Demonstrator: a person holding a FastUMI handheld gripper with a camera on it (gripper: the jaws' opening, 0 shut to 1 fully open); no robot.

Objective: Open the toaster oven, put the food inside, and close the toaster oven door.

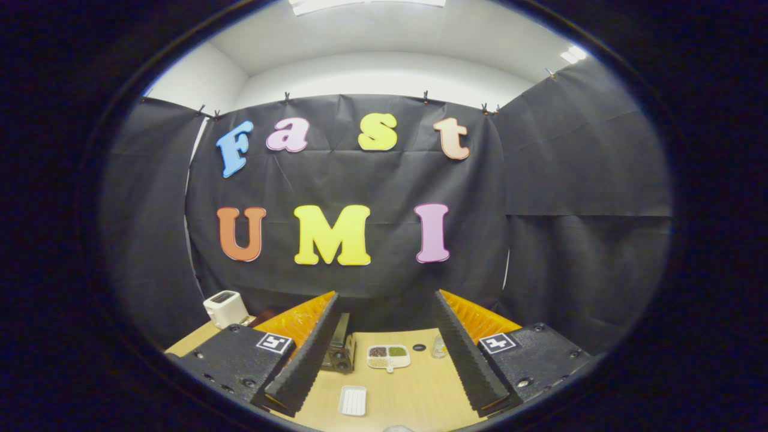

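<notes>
Wooden table [414,399] lies below my gripper [384,384], fingers wide open and holding nothing, raised to overlook all: oven [339,348] beyond the left finger, door seemingly closed, food tray [389,356] just beside it.

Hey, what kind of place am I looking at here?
Probably a staged recording booth, not a real kitchen: black cloth walls clipped up around a wooden table that carries a white toaster, a toaster oven and a divided food tray. The tongs hang open above it.
</notes>
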